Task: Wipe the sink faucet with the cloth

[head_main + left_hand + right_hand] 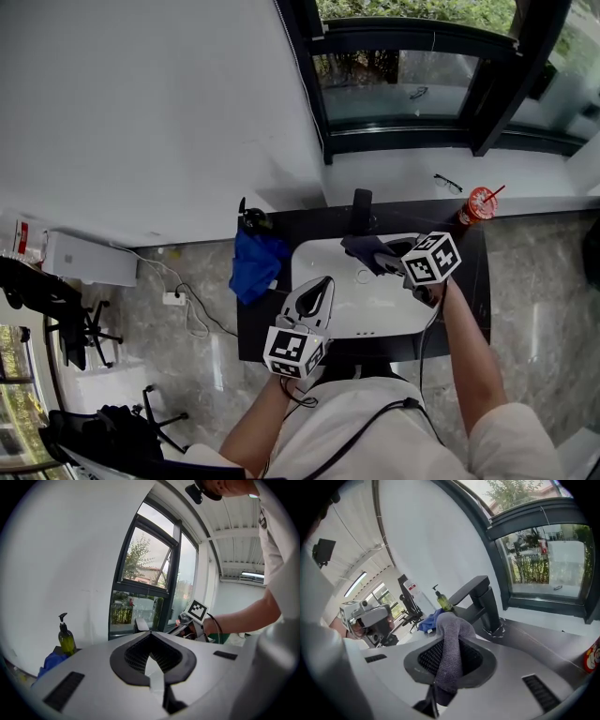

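Observation:
The black faucet (362, 211) stands at the back rim of the white sink (375, 309); in the right gripper view the faucet (483, 598) rises just beyond the jaws. My right gripper (392, 260) is shut on a dark grey cloth (362, 247), held over the basin close to the faucet's spout. The cloth (451, 648) bunches out over the jaw tips of that gripper (449, 637). My left gripper (319, 292) hovers over the sink's front left. Its jaws (150, 641) look shut with nothing held, pointing toward the faucet (140, 624).
A blue cloth (258, 264) and a green soap bottle (251, 221) lie left of the sink on the black counter (469, 300). On the window sill are a red cup (480, 204) with a straw and a pair of glasses (448, 183). White wall on the left.

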Tool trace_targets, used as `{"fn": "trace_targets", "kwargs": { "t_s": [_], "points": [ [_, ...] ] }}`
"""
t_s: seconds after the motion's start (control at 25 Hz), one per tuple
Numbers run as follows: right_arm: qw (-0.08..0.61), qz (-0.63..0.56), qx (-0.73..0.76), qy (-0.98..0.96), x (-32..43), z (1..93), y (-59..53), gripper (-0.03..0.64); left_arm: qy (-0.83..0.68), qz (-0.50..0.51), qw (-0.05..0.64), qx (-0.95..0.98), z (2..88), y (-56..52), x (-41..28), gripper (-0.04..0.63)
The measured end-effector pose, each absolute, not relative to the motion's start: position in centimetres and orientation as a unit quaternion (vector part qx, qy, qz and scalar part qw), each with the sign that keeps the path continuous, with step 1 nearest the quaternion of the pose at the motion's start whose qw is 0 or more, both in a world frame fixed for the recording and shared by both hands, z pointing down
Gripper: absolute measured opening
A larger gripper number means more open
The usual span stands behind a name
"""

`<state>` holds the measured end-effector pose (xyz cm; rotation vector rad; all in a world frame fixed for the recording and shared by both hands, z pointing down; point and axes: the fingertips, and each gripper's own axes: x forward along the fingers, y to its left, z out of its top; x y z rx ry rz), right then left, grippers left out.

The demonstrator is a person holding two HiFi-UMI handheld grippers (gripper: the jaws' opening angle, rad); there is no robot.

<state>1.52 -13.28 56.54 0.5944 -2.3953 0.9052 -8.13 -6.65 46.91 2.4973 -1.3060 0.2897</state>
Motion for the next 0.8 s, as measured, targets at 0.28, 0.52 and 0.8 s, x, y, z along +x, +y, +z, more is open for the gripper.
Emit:
{"fn": "trace_targets", "kwargs": {
  "t_s": [0.28,0.52,0.8],
  "points": [
    [0.221,0.387,0.315,-0.838,2.4,58.4,-18.8,0.057,-0.451,0.101,0.155,0.873,46.7,-6.5,-7.6,-0.008],
    [0.165,0.396,0.385,-0.817,6.5,57.2,-21.0,0.057,-0.450,0.099,0.156,0.874,46.9,-6.0,-7.3,-0.008],
    [0.130,0.381,0.384,-0.831,9.7,55.4,-18.9,0.057,-0.458,0.100,0.159,0.869,47.3,-6.0,-7.6,-0.008]
  ]
}}
